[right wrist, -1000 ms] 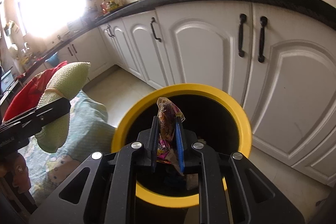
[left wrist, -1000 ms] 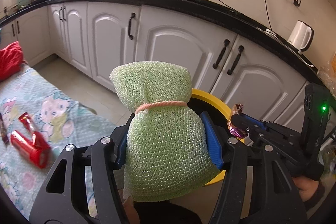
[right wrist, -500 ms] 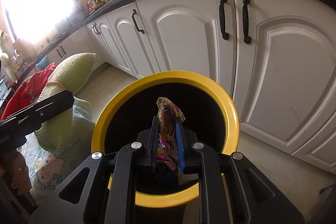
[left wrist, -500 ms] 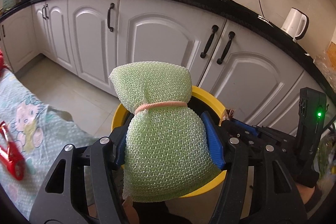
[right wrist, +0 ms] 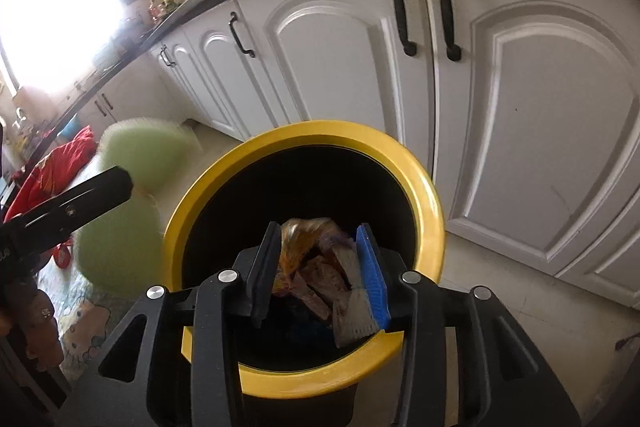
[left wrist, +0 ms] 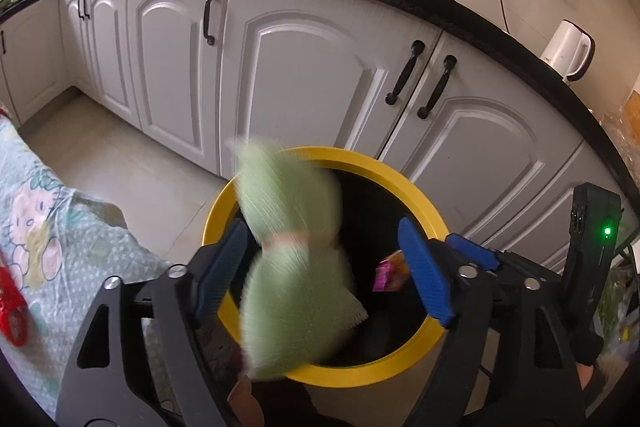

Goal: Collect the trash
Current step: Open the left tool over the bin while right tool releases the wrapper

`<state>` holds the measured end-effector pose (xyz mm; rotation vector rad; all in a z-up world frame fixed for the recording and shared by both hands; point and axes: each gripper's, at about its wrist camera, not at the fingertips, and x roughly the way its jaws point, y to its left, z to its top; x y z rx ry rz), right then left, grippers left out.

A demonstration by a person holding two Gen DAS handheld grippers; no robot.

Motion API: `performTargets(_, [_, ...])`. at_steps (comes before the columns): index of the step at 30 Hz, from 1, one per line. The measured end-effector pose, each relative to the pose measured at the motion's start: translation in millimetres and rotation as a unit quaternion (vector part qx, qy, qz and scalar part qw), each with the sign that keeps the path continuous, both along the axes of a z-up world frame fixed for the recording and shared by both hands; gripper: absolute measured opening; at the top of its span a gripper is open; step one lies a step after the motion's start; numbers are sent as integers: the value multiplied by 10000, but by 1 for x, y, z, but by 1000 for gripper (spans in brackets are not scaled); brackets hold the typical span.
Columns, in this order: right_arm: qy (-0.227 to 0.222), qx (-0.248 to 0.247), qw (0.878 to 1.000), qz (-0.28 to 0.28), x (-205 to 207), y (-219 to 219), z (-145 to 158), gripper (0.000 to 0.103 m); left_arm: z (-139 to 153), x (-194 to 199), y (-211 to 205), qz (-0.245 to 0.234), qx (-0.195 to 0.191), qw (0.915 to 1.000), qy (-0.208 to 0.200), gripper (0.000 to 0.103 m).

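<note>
A black bin with a yellow rim [left wrist: 424, 211] [right wrist: 424, 195] stands before white cabinets. My left gripper [left wrist: 324, 275] is open above the bin's near left edge. The green foam-net bundle [left wrist: 296, 267] with its pink band is loose between the jaws, blurred and tilted over the rim; it also shows in the right wrist view [right wrist: 132, 187]. My right gripper [right wrist: 316, 267] is open over the bin mouth. The crumpled snack wrapper [right wrist: 316, 259] sits loose between its jaws, with more wrappers below. It shows as a pink scrap in the left wrist view [left wrist: 390, 271].
White cabinet doors with black handles [left wrist: 404, 79] run behind the bin under a black counter. A white kettle [left wrist: 568, 51] stands on the counter. A table with a patterned cloth [left wrist: 48, 239] lies left, with a red item [left wrist: 10, 303] on it. Red cloth [right wrist: 56, 167] lies far left.
Both grippers have opened. The green bundle has slipped from the left jaws and is dropping, blurred, toward the bin. The wrapper has come loose between the right jaws.
</note>
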<state>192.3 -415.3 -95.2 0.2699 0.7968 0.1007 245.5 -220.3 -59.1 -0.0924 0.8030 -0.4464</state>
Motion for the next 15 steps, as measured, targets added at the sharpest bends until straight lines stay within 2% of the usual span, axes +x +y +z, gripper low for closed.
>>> performTargets(5, [-30, 18, 9999, -108, -3, -4, 2, 46, -1, -3, 10, 125, -9, 9999, 22, 78])
performTargets(15, [-302, -102, 9994, -104, -7, 5, 20, 68, 10, -18, 35, 375, 36, 9991, -168, 86])
